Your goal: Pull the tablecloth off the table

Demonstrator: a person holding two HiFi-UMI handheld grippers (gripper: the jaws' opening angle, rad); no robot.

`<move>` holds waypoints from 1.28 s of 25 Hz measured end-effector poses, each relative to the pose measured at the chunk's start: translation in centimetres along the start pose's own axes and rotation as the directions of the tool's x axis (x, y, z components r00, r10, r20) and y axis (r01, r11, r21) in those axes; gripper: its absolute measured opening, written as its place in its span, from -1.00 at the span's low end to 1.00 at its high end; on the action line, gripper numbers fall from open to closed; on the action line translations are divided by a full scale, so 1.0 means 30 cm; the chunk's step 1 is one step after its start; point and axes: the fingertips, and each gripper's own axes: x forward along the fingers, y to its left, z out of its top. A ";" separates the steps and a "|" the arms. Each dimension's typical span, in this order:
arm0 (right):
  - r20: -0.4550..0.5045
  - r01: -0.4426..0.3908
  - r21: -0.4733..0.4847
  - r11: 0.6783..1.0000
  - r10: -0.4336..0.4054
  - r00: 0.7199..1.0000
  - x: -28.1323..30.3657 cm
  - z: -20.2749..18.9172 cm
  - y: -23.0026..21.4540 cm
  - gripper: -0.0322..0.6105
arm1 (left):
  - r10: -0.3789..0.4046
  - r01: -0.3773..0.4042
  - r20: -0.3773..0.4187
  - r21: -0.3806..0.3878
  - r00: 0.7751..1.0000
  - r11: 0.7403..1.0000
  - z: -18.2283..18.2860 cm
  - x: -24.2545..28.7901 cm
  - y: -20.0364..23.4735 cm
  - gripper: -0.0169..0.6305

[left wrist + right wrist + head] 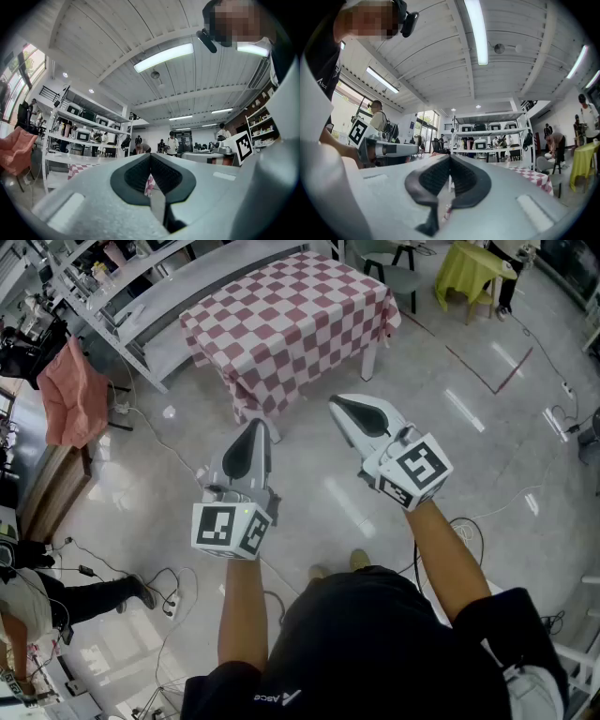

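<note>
A red-and-white checked tablecloth (291, 320) covers a table ahead of me and hangs down its sides. A stretch of grey floor lies between it and both grippers, which are held up, pointing toward it. My left gripper (255, 423) is shut with nothing between its jaws, and its tip is short of the table's near corner. My right gripper (336, 404) is shut and empty as well, just right of that corner. In the left gripper view the closed jaws (150, 155) partly hide the cloth (77, 169). The right gripper view shows its closed jaws (450, 157) with the cloth (532, 177) low on the right.
Metal shelving (122, 296) runs behind the table on the left. A salmon-pink cloth (70, 395) hangs at the far left. A grey chair (394, 273) and a yellow-covered stand (473, 273) are beyond the table. Cables (159, 587) lie on the floor, and a person (28, 606) is at the lower left.
</note>
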 end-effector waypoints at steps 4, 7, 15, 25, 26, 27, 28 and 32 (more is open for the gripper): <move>0.013 -0.017 -0.013 1.000 0.018 1.000 -0.004 0.015 -0.014 -0.90 | -0.003 0.003 0.015 -0.002 1.000 1.000 -0.003 0.024 -0.004 -0.92; 0.023 -0.017 -0.009 1.000 0.017 1.000 -0.023 0.021 -0.029 -0.90 | 0.003 -0.003 0.008 -0.008 1.000 1.000 -0.007 0.041 -0.015 -0.92; 0.035 -0.024 -0.028 0.999 0.025 0.999 -0.099 0.056 -0.177 -0.90 | 0.011 -0.011 0.007 -0.002 1.000 1.000 -0.009 0.182 -0.104 -0.92; 0.045 -0.029 -0.021 0.999 0.030 0.999 -0.095 0.040 -0.412 -0.90 | 0.053 -0.054 0.015 0.032 0.998 0.998 -0.014 0.386 -0.123 -0.92; 0.043 -0.025 -0.019 1.000 0.026 0.999 -0.079 0.034 -0.442 -0.90 | 0.057 -0.057 0.017 0.031 0.998 0.998 -0.018 0.412 -0.109 -0.92; 0.040 -0.022 -0.017 1.000 0.023 0.999 -0.061 0.025 -0.472 -0.90 | 0.060 -0.060 0.019 0.029 0.998 0.998 -0.024 0.441 -0.093 -0.92; 0.037 -0.021 -0.014 1.000 0.021 0.999 -0.041 0.016 -0.500 -0.90 | 0.063 -0.063 0.022 0.026 0.998 0.998 -0.032 0.469 -0.075 -0.92; 0.017 -0.019 -0.016 1.000 0.020 1.000 0.060 -0.030 -0.610 -0.90 | 0.077 -0.077 0.029 0.008 0.997 0.997 -0.076 0.594 0.021 -0.92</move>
